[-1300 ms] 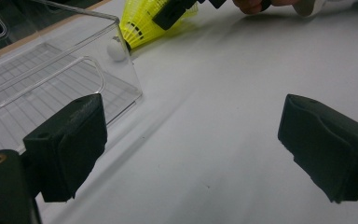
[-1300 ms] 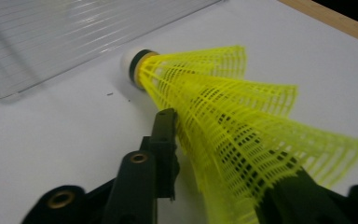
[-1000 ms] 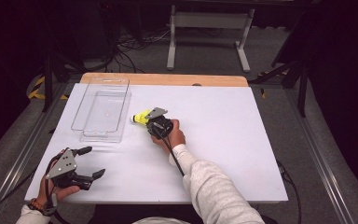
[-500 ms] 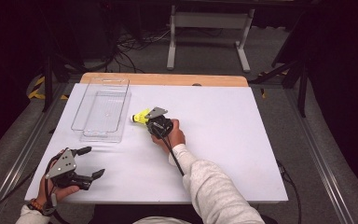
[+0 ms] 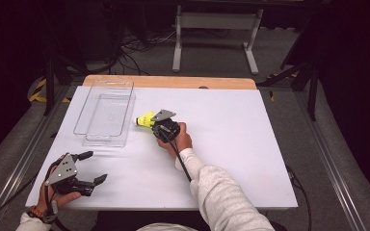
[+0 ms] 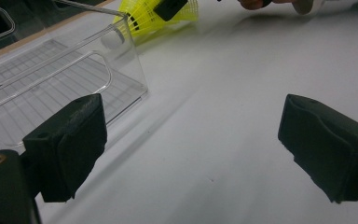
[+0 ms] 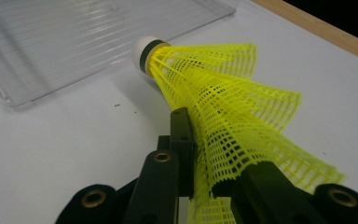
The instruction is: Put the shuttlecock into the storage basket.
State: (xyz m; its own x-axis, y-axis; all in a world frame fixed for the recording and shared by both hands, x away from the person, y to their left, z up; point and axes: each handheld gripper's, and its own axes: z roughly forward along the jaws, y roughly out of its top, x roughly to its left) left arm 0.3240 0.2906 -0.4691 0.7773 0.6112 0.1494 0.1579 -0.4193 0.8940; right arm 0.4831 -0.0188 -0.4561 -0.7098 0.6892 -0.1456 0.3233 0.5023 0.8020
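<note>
On the white worktop (image 5: 231, 144), the right tongs (image 5: 154, 124) are clamped on the yellow mesh skirt of a shuttlecock (image 5: 144, 120), squashing the netting flat between the two black jaws. In the right gripper view the shuttlecock (image 7: 223, 112) lies on its side with its white cork tip pointing toward the clear plastic tray (image 7: 74, 42), close to the tray's edge but apparently not touching it. The tray (image 5: 107, 115) sits at the far left part of the worktop, long side running away from the person. The left tongs (image 5: 87, 167) rest near the front left corner, well apart from the shuttlecock, jaws spread wide with nothing between them; their view looks across bare worktop toward the tray (image 6: 51, 88).
</note>
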